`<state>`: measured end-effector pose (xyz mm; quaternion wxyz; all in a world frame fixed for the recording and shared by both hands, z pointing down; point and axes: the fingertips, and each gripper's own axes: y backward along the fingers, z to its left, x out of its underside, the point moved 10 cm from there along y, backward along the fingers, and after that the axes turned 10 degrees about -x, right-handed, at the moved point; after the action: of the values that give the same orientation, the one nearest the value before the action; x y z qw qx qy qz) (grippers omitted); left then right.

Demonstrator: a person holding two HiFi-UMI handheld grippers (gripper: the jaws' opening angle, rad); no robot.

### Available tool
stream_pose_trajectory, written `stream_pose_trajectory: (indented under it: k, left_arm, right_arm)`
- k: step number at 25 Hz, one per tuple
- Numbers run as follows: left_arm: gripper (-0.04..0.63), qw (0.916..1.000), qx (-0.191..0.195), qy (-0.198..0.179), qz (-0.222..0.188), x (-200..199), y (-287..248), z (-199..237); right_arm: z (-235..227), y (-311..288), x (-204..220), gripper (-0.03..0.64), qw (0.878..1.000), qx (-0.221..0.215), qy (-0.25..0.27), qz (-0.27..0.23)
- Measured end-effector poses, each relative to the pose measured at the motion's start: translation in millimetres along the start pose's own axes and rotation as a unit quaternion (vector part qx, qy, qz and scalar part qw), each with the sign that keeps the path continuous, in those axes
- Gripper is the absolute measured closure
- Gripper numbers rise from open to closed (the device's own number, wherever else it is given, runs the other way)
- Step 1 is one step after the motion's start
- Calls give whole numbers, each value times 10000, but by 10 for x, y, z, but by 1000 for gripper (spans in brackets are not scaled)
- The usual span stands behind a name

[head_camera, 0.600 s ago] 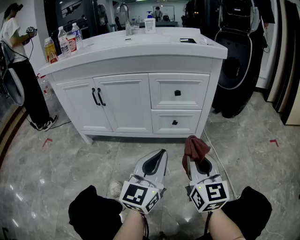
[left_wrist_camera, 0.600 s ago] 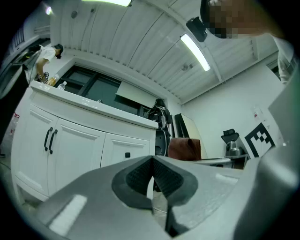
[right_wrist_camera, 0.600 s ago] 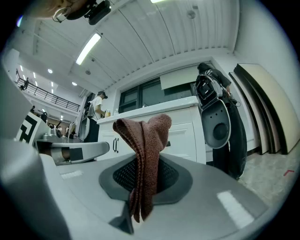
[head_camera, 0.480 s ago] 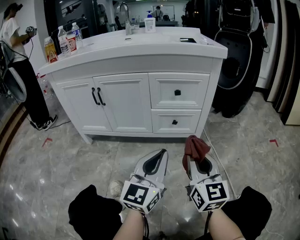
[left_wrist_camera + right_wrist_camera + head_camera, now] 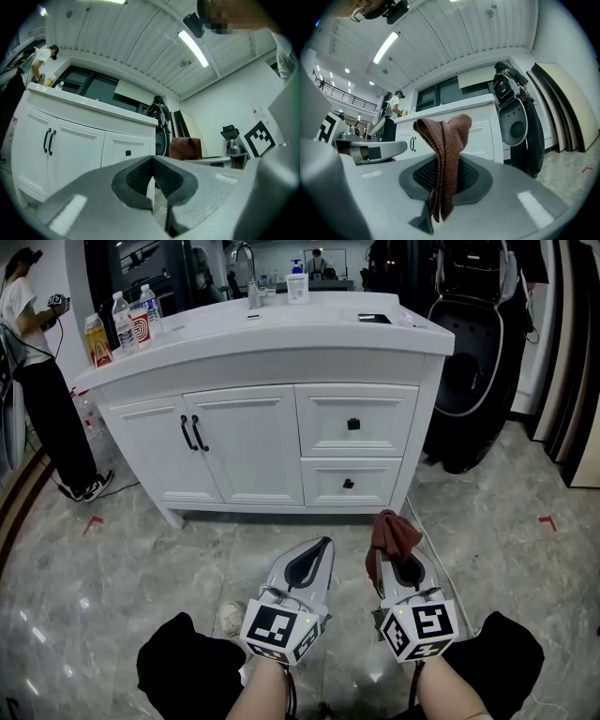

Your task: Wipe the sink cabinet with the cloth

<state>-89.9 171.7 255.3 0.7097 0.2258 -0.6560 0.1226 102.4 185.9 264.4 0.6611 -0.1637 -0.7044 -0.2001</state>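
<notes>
No wiping shows yet: the white panelled sink cabinet [image 5: 248, 442] stands well apart from both grippers, so by my reading the whole job remains. The right gripper [image 5: 395, 559] pinches the rust-brown terry cloth [image 5: 391, 534] — bunched lengthwise along the jaws, free end poking toward the cabinet. The left gripper [image 5: 324, 545] is pressed together, empty.

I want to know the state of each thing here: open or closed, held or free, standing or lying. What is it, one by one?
left claw: shut, nothing between its jaws
right claw: shut on the cloth
cloth: pinched, its top sticking up above the jaws
cabinet doors: both closed
upper drawer: closed
lower drawer: closed
water bottles: standing upright on the countertop
</notes>
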Motion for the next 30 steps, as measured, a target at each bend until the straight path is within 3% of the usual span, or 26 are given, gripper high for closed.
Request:
stream_pose_trajectory:
  k: [4, 12, 16, 20, 24, 30]
  left_arm:
    - [595, 9999, -24, 103, 8, -27, -129, 86]
    - [595, 9997, -213, 100, 0, 34, -639, 430]
    - [595, 9992, -397, -82, 19, 31, -884, 692]
    - [595, 9983, -576, 58, -95, 8, -1071, 974]
    - [595, 9978, -650, -108, -66, -37, -1210, 1178]
    - [595, 9971, -749, -2, -100, 12, -1492, 1516]
  right_arm:
    - [-107, -99, 1, 534, 9998, 132, -164, -25]
    - [-422, -782, -131, 534, 9992, -12, -325, -246]
    - [-549, -1251, -208, 534, 9987, -186, -369, -293]
    - [-654, -1771, -333, 534, 9964, -470, -553, -440]
    - [-670, -2292, -463, 534, 9949, -797, -388, -489]
    - [-615, -2978, -511, 534, 9912, -1235, -215, -415]
